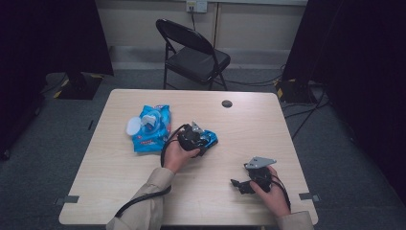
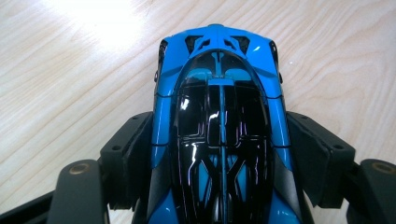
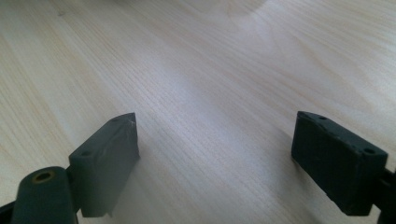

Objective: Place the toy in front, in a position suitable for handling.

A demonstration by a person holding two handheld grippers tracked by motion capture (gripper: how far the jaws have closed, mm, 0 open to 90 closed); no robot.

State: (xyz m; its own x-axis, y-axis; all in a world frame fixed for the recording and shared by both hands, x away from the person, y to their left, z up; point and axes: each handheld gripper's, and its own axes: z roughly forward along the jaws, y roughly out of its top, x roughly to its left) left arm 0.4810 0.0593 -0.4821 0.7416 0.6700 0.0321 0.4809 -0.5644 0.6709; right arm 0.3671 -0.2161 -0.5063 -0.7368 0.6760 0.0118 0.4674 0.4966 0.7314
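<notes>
1. Pale wood-grain bench (image 1: pixel 119 191), one of it, carries everything in the high view; a single dark round grommet (image 1: pixel 227 103) sits near its far edge.
2. One black folding chair (image 1: pixel 194 52) stands on the grey floor beyond the bench's far side, well apart from the work.
3. One blue plastic packet (image 1: pixel 152 128) lies left of centre, with white and red print too small to read and a white round piece at its left edge.
4. Left gripper (image 1: pixel 203 139), held in the person's left hand (image 1: pixel 176 155), is clamped on the one blue toy car (image 2: pixel 219 135); in the left gripper view both black jaws press the car's flanks, its glossy black canopy facing the camera, no badge legible. The car sits near the bench's centre, just right of the packet.
5. Right gripper (image 3: pixel 215 154), held near the bench's front right, is spread wide above bare wood, nothing between its jaws, well apart from the car.
</notes>
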